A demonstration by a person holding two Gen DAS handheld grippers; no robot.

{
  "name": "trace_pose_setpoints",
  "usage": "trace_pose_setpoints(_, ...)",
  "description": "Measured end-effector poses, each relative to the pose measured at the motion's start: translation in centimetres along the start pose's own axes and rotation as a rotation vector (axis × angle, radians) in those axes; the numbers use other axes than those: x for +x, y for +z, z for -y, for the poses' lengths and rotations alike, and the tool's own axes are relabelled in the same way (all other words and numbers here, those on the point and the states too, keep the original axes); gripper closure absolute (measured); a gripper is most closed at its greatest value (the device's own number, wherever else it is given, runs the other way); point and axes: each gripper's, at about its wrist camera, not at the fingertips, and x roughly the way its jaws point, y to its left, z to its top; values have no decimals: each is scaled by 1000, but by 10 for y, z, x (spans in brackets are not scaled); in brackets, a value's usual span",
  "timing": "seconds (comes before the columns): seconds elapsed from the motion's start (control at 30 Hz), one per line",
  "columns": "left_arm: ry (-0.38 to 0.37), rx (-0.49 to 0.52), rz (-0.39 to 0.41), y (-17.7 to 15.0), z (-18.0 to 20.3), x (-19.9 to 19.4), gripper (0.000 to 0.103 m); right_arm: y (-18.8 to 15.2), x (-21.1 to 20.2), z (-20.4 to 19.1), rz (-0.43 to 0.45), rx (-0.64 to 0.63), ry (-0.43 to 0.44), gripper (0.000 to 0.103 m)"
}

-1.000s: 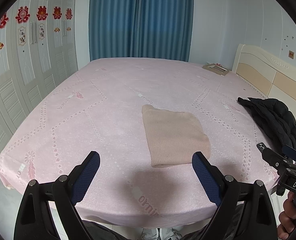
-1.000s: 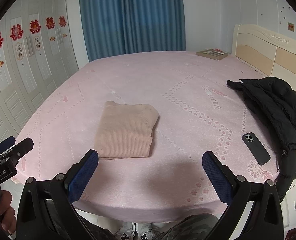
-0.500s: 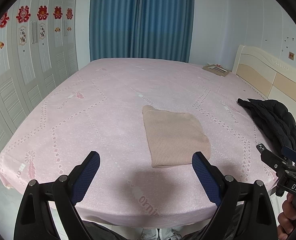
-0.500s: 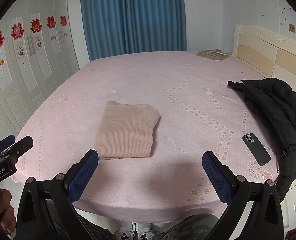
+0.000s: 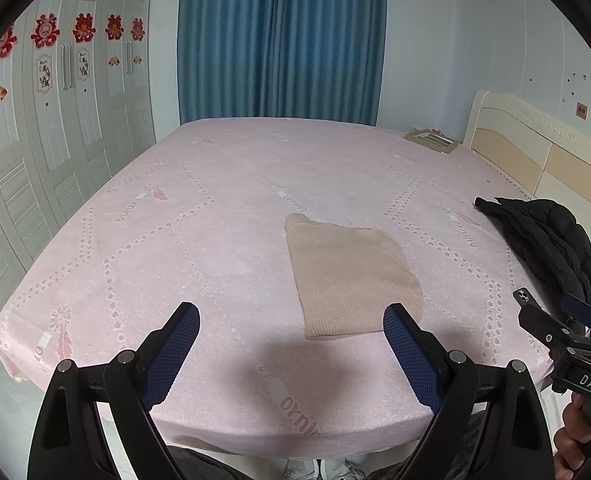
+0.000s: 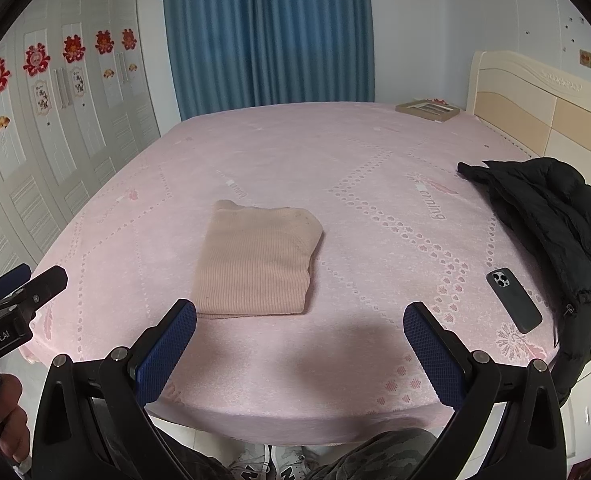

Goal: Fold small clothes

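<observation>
A beige ribbed knit garment [image 5: 351, 272] [image 6: 257, 258] lies folded into a flat rectangle on the pink bed [image 5: 199, 240] [image 6: 375, 216], close to the near edge. My left gripper [image 5: 291, 330] hangs open above the bed's near edge, just short of the garment's front hem, with nothing between its blue-padded fingers. My right gripper [image 6: 299, 326] is open too, held back over the near edge, right of the garment's front corner. Each gripper also shows at the side of the other's view, held in a hand.
A black puffy jacket [image 5: 551, 240] [image 6: 551, 216] lies at the bed's right side, with a dark phone [image 6: 513, 300] beside it. A flat box [image 6: 427, 110] rests at the far corner by the cream headboard [image 6: 543, 104]. White wardrobe doors [image 5: 55, 152] line the left wall.
Both cameras have drifted very slightly; the garment stays where it was and both grippers remain open.
</observation>
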Motion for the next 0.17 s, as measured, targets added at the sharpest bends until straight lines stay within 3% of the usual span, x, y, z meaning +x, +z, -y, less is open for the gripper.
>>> trace_pose_setpoints(0.17, -3, 8, -3, 2, -1, 5, 10, 2, 4, -1, 2, 1, 7, 1)
